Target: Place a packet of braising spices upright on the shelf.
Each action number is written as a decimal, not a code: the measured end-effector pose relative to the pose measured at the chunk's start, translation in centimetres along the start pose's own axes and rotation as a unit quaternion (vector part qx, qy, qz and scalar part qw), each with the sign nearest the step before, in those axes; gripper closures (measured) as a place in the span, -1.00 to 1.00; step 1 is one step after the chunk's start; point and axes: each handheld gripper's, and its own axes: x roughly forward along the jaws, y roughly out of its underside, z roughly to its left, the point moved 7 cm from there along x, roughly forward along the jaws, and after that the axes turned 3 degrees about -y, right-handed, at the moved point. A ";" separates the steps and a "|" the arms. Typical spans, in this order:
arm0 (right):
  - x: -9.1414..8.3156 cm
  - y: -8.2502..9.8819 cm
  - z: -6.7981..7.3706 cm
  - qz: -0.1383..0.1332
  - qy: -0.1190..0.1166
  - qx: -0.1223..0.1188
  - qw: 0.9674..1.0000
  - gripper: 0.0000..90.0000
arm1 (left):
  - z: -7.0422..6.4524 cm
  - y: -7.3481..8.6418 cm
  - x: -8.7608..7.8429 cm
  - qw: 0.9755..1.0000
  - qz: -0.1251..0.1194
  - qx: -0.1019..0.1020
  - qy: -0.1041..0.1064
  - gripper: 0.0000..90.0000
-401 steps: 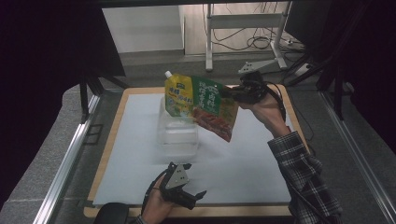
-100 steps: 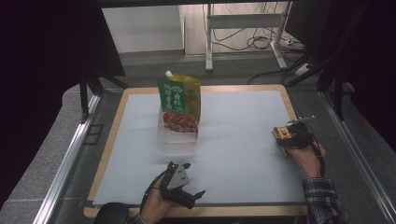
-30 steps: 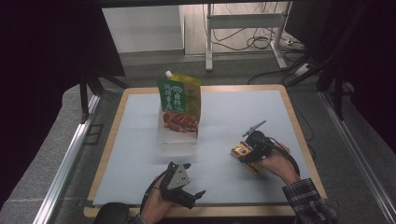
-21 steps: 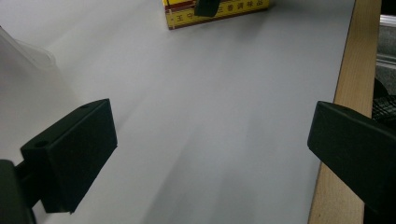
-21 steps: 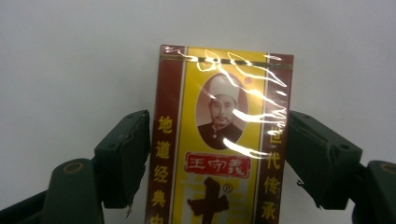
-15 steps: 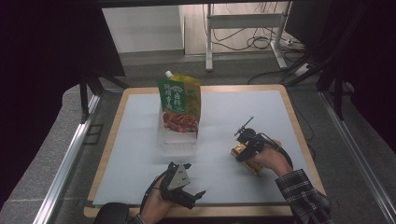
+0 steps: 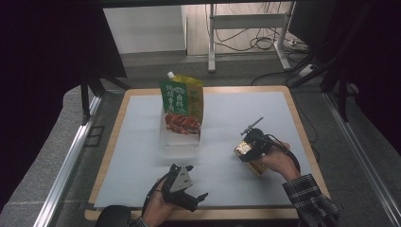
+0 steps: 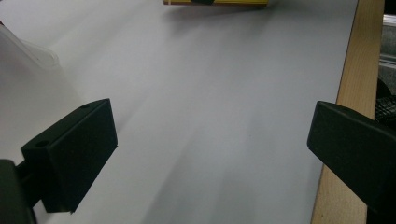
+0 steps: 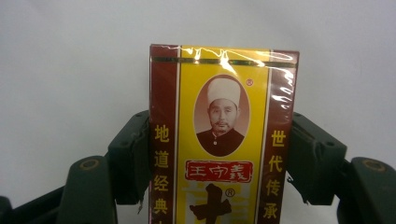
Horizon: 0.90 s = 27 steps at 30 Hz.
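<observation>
A yellow and dark red box point(image 9: 223, 135) with a portrait and Chinese lettering sits between the jaws of my right gripper point(image 9: 224, 156), whose pads press its two long sides. The jaws have just been closing on it. From above, that box point(image 7: 247, 152) is low over the white mat, right of centre, with my right gripper point(image 7: 250, 147) around it. My left gripper point(image 7: 195, 183) rests near the front edge, and my left gripper point(image 8: 210, 154) stands open with bare mat between its jaws.
A clear container point(image 7: 182, 139) stands at the mat's middle back. It holds a green pouch point(image 7: 175, 97), a yellow spouted pouch point(image 7: 195, 94) and a red-printed packet point(image 7: 182, 123). The wooden table rim point(image 8: 348, 88) runs close beside the left gripper.
The right gripper left the green packet in the container, then brought the box from the mat's right edge toward the middle. Over the last second it barely shifted. The left gripper stayed put.
</observation>
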 end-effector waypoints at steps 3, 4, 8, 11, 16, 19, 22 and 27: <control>-0.3 -0.3 0.3 -0.015 0.002 -0.005 1.000 -0.29 | 0.0 0.0 0.0 1.000 0.001 0.001 0.000 -0.97; -0.5 -0.4 0.3 -0.020 0.002 -0.007 1.000 -0.29 | 0.0 0.0 0.0 1.000 0.000 0.001 0.000 -0.97; -1.1 -0.9 0.5 -0.041 -0.003 -0.009 0.999 -0.29 | 0.0 0.0 0.0 1.000 0.000 0.000 -0.001 -0.97; -1.5 -1.3 0.6 -0.056 -0.004 -0.010 0.998 -0.29 | 0.0 0.0 0.0 1.000 0.000 -0.001 -0.001 -0.97; -2.1 -2.0 1.0 -0.086 -0.009 -0.015 0.996 -0.29 | 0.1 0.0 -0.1 1.000 0.002 0.003 -0.002 -0.97; -2.4 -2.5 1.2 -0.115 -0.016 -0.019 0.993 -0.29 | 0.1 0.0 -0.1 1.000 0.001 0.002 -0.002 -0.97; -2.7 -3.1 1.5 -0.143 -0.025 -0.020 0.989 -0.29 | 0.1 0.0 -0.1 1.000 0.001 0.002 -0.002 -0.97; -3.2 -4.0 1.9 -0.177 -0.028 -0.028 0.983 -0.29 | 0.1 0.0 -0.2 1.000 0.001 0.001 -0.002 -0.97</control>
